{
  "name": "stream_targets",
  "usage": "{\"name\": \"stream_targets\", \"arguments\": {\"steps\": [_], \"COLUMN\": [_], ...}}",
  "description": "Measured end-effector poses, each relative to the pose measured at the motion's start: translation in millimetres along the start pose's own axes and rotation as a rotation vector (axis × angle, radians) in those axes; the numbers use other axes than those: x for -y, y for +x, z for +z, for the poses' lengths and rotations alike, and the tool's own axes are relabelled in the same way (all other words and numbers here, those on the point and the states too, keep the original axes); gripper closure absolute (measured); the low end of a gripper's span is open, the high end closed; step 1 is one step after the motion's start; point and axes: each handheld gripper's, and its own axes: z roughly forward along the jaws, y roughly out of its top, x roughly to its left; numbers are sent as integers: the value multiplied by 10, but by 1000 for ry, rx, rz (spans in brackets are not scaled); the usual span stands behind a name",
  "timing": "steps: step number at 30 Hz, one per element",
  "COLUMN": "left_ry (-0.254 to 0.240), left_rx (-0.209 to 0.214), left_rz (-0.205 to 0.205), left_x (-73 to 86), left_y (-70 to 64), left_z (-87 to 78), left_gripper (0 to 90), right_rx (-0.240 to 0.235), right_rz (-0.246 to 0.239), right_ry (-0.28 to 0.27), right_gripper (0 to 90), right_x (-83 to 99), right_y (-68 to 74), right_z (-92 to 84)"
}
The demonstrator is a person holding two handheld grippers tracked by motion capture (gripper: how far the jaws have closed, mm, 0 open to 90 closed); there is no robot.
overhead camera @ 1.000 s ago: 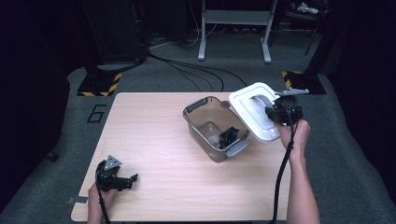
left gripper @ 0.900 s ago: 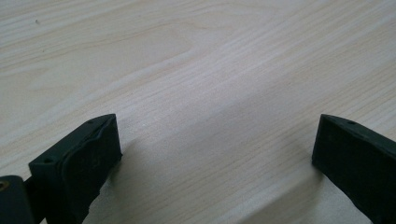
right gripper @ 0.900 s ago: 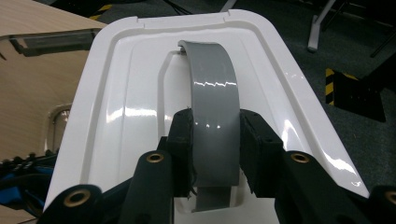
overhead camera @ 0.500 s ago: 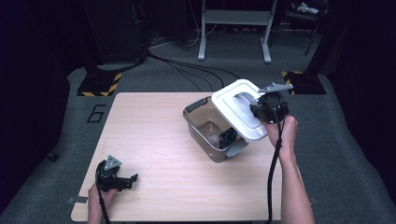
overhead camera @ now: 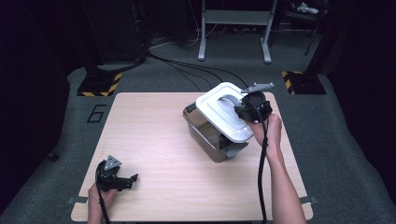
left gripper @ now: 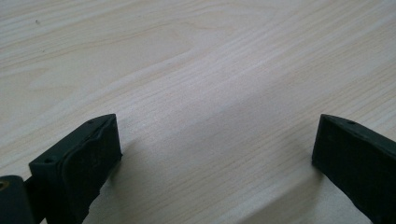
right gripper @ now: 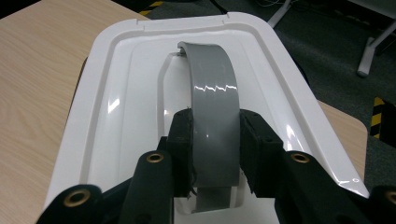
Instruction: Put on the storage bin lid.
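Observation:
A white lid [overhead camera: 223, 114] with a grey arched handle [right gripper: 215, 107] hangs tilted over a clear plastic box [overhead camera: 210, 135] on the right half of the wooden table [overhead camera: 154, 140]. My right gripper [overhead camera: 243, 109] is shut on that handle; in the right gripper view its two pads squeeze the grey strap from both sides [right gripper: 215, 154]. The lid covers most of the box, whose contents are hidden. My left gripper [overhead camera: 128, 181] rests near the table's front left corner, and its jaws stand wide apart over bare wood [left gripper: 215, 149].
The table's right edge lies close behind the right hand. On the floor beyond the table are cables [overhead camera: 187, 65], a metal stand [overhead camera: 233, 28] and yellow-black striped feet [overhead camera: 100, 86].
The right gripper has carried the lid leftward from beside the box to above it, a little higher. The left gripper has stayed where it was.

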Motion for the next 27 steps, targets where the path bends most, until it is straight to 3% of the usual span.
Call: {"name": "stream_targets", "arguments": {"steps": [19,27], "left_ry": [2,-1], "left_rx": [1,1], "left_rz": [-4,-3], "left_x": [1,1], "left_y": [-3,-2], "left_z": [-1,0], "left_gripper": [13,13], "right_rx": [-42,-53], "right_rz": [-30,15], "right_ry": [38,72], "right_gripper": [670,669], "right_x": [-56,-61], "right_y": [200,259], "right_z": [276,442]}}
